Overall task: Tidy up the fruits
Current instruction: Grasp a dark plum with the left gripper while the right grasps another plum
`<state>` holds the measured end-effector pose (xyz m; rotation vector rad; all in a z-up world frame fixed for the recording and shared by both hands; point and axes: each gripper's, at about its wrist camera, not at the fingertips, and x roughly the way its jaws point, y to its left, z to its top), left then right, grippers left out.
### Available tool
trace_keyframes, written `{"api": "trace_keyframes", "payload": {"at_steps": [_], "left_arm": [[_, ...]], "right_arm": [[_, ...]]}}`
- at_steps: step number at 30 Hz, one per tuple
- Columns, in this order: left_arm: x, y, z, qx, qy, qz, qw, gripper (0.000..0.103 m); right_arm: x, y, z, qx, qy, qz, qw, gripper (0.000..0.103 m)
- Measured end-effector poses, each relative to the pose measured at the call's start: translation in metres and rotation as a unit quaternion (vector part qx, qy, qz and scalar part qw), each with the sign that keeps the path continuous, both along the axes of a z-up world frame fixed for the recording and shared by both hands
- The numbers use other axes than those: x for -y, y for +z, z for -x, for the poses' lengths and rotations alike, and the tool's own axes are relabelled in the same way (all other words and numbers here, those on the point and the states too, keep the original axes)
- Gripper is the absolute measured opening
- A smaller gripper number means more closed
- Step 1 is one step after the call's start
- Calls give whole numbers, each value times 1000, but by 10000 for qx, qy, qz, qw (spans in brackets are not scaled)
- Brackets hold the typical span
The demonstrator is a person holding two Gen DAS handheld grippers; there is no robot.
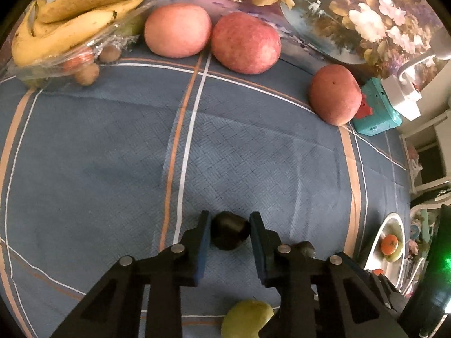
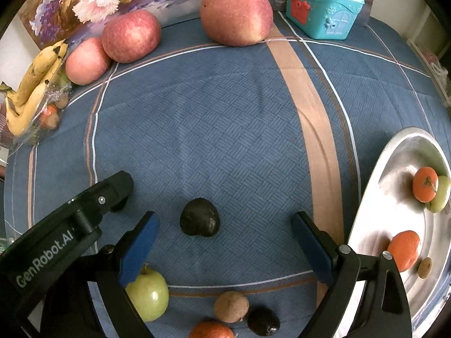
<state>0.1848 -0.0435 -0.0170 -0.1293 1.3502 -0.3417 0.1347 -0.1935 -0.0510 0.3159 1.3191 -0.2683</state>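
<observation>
The left fingers [image 1: 230, 232] are pinching a dark fruit [image 1: 229, 230] lying on the blue cloth [image 1: 112, 155] over the surface. The right fingers [image 2: 225, 232] are standing spread, empty, around another dark fruit [image 2: 200, 217]. Beside them a tray [image 2: 375, 197] is holding oranges [image 2: 425, 184]; apples [image 2: 236, 14] are sitting far back.

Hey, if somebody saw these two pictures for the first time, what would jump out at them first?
Probably the three big red apples lined along the far side of the blue checked cloth, beside the bananas at the far left. Next, the left gripper closed on a small dark fruit near the front. Then the silver tray at the right edge, holding oranges.
</observation>
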Motion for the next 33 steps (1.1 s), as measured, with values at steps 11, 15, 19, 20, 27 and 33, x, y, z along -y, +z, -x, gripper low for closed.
{"api": "trace_keyframes", "payload": {"at_steps": [11, 15, 19, 20, 27, 33], "left_arm": [[-50, 22, -7, 193, 599, -27, 9980, 29], [-74, 19, -9, 65, 736, -49, 9973, 29], [-83, 11, -8, -63, 847, -159, 9963, 29], [-86, 11, -8, -72, 862, -209, 9960, 29], [-98, 12, -9, -83, 886, -406, 9952, 29], [-99, 11, -10, -100, 868, -412, 9953, 29]], "right_arm": [[-16, -6, -2, -182, 128, 373, 9991, 95], [-19, -8, -4, -212, 98, 373, 9990, 98], [-20, -11, -11, -320, 124, 352, 9988, 103], [-21, -13, -14, -365, 159, 345, 9986, 103], [-25, -13, -15, -171, 207, 433, 9987, 103], [-27, -9, -14, -100, 335, 497, 9981, 91]]}}
